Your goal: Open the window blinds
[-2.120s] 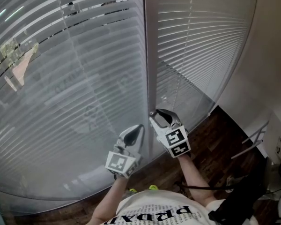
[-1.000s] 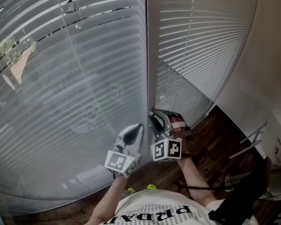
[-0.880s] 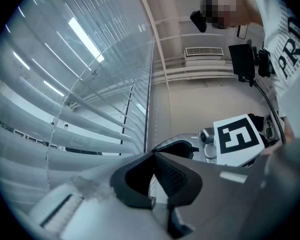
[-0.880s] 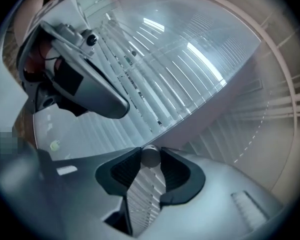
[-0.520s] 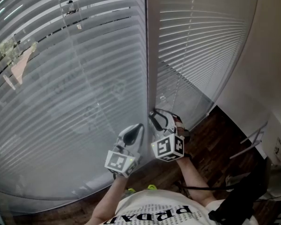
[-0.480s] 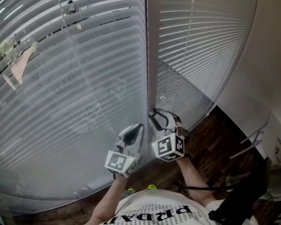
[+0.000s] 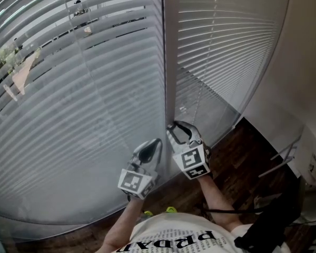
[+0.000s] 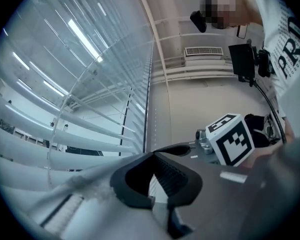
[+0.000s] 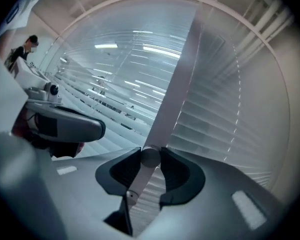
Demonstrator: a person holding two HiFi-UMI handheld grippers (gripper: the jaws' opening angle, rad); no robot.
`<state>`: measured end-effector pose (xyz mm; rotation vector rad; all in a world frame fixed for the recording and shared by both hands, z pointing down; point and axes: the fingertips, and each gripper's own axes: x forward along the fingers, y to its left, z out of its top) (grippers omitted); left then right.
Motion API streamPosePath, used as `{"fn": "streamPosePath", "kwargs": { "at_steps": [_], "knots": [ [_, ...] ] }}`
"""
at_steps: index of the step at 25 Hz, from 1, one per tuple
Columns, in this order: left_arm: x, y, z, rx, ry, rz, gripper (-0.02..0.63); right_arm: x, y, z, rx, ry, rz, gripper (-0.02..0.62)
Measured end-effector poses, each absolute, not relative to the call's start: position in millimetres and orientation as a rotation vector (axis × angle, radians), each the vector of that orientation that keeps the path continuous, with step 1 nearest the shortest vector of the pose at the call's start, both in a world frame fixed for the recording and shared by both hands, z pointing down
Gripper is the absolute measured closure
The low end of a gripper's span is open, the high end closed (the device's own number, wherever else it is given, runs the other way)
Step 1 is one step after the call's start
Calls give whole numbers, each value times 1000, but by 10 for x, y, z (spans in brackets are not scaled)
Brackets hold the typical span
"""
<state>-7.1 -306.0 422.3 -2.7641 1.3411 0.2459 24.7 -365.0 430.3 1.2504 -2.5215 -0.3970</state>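
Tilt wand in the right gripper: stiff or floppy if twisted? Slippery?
Likely stiff: the tilt wand runs straight through the right gripper. Probably light, being thin. Its smooth, pale surface may slip in the grip when twisted.

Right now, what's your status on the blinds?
Right gripper shut on tilt wand. Left gripper shut, empty, alongside. Left blind slats partly tilted, gaps showing. Nothing blocking the wand.

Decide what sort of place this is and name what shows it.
Probably an office or similar indoor room beside large windows: slatted window blinds, a dark wooden floor, and an air vent high up.
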Motion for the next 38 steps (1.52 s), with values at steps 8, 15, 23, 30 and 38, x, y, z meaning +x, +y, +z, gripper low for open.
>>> {"fn": "streamPosePath", "kwargs": {
  "at_steps": [8, 15, 23, 30, 38],
  "knots": [
    [-77, -3070, 4258, -2765, 1342, 221, 614, 290, -3686, 4300, 1289, -2670, -172, 465],
    [-74, -3064, 4232, -2760, 1329, 232, 614, 307, -3701, 4315, 1298, -2761, -12, 465],
    [-84, -3077, 4250, -2768, 1334, 216, 614, 311, -3716, 4316, 1298, -2837, 141, 463],
    [-66, -3084, 4217, -2760, 1322, 234, 614, 315, -3714, 4321, 1298, -2857, 200, 462],
    [-60, -3088, 4216, -2761, 1318, 232, 614, 311, -3714, 4329, 1276, -2842, 147, 460]
  ]
}}
